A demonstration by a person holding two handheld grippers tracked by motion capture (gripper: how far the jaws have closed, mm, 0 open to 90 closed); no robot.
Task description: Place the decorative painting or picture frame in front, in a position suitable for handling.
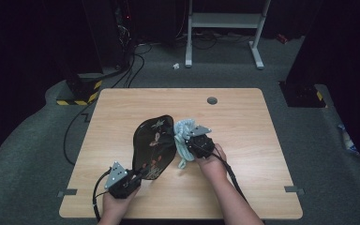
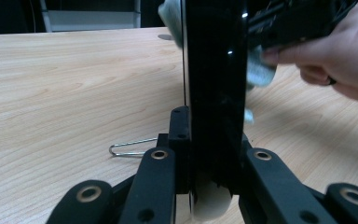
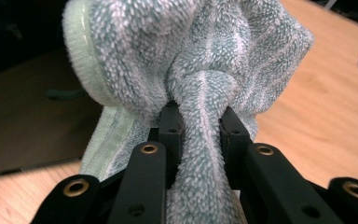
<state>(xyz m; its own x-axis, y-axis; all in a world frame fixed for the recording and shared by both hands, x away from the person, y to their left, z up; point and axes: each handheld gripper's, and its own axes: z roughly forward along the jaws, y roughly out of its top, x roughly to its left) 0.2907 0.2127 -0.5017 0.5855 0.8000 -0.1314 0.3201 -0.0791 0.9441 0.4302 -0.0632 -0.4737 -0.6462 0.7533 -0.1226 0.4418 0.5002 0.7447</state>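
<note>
Jaws clamped, my left gripper held the black tray tilted near the table's front edge while my right gripper pinched the towel against it, best wiped with light, even strokes.

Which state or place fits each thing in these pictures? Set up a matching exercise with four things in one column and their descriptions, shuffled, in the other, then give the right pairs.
Things:
1. black tray
2. pale green towel
3. wire clip
4. grey round cap

Descriptions:
A. lies loose on the wooden table, touched by nothing
B. bunched and pinched by the right gripper
C. set in the tabletop near its far edge
D. held on edge by the left gripper

Pairs: 1-D, 2-B, 3-A, 4-C
</note>
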